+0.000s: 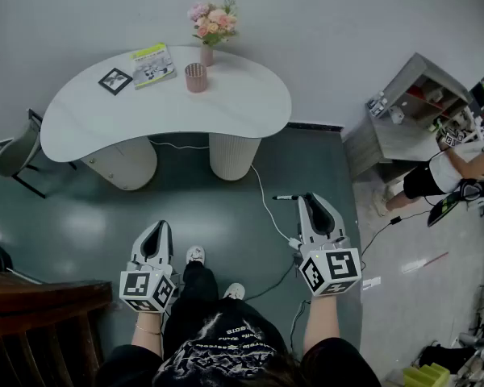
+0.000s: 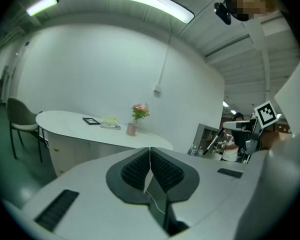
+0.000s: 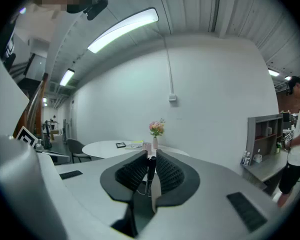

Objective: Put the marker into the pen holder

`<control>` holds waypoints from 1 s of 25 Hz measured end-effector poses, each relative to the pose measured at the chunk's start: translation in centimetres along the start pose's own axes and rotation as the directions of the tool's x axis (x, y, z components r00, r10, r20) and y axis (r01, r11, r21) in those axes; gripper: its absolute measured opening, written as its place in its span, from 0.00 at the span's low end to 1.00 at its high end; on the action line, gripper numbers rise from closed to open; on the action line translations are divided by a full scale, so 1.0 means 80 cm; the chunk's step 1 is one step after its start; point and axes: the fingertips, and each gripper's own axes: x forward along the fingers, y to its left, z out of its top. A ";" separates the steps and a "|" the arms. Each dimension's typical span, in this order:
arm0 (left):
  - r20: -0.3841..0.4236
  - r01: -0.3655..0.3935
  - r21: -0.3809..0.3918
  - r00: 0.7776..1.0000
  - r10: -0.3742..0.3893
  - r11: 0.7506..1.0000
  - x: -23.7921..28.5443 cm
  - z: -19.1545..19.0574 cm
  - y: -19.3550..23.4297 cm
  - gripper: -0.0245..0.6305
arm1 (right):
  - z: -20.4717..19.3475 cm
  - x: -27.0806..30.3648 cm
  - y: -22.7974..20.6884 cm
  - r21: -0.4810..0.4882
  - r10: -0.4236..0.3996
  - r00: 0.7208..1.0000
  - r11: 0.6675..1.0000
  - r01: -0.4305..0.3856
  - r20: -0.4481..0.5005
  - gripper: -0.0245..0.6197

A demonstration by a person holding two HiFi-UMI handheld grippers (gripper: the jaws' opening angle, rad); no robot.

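The marker (image 1: 285, 197) is pinched upright in the right gripper (image 1: 310, 201), and the pen holder (image 1: 195, 77) is seen well ahead, slightly leftward, on the table (image 1: 250, 107).

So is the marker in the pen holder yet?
Out: the marker is clamped in the right gripper, well short of the table where the pink pen holder stands.

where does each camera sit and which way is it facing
Head view: on the person's head, looking steeply down at the dark floor and white curved table; shows the person's legs, left gripper, right gripper.
Left gripper view: on the left gripper, facing the table over its shut, empty jaws.
Right gripper view: on the right gripper, facing the table over jaws clamping a black marker.
Shared: all show the pink ribbed pen holder.
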 end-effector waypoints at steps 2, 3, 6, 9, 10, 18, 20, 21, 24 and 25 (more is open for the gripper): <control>-0.023 -0.013 0.014 1.000 0.013 1.000 -0.032 -0.011 0.001 0.07 | -0.011 -0.025 0.020 0.016 -0.002 1.000 1.000 0.002 -0.011 0.16; -0.032 -0.017 0.018 0.999 0.018 1.000 -0.045 -0.016 0.002 0.07 | -0.017 -0.035 0.030 0.024 -0.002 1.000 1.000 0.003 -0.019 0.16; -0.041 -0.028 0.017 0.999 0.029 0.999 -0.069 -0.022 0.005 0.07 | -0.033 -0.052 0.058 0.044 0.011 0.999 0.999 -0.009 -0.045 0.16; -0.031 -0.017 0.016 0.999 0.018 1.000 -0.079 -0.020 -0.004 0.07 | -0.041 -0.061 0.075 0.050 0.035 0.997 0.998 -0.032 -0.063 0.16; -0.029 -0.007 0.026 1.000 0.007 1.000 -0.082 -0.018 -0.009 0.07 | -0.041 -0.064 0.078 0.051 0.038 0.997 0.998 -0.034 -0.065 0.16; 0.005 -0.016 0.035 1.000 0.016 0.999 -0.110 -0.020 -0.015 0.07 | -0.041 -0.083 0.115 0.119 0.130 0.991 0.985 -0.127 -0.020 0.16; 0.011 -0.023 0.033 1.000 0.023 0.999 -0.117 -0.024 -0.019 0.07 | -0.038 -0.086 0.119 0.110 0.141 0.990 0.984 -0.139 -0.004 0.16; 0.011 -0.025 0.032 1.000 0.025 0.999 -0.119 -0.027 -0.021 0.07 | -0.037 -0.087 0.120 0.105 0.145 0.989 0.984 -0.144 0.001 0.16; 0.006 -0.030 0.026 1.000 0.029 0.999 -0.124 -0.036 -0.023 0.07 | -0.035 -0.089 0.122 0.090 0.153 0.988 0.984 -0.153 0.008 0.16; 0.007 -0.031 0.024 1.000 0.031 0.999 -0.122 -0.038 -0.023 0.07 | -0.035 -0.089 0.122 0.084 0.154 0.988 0.984 -0.155 0.011 0.16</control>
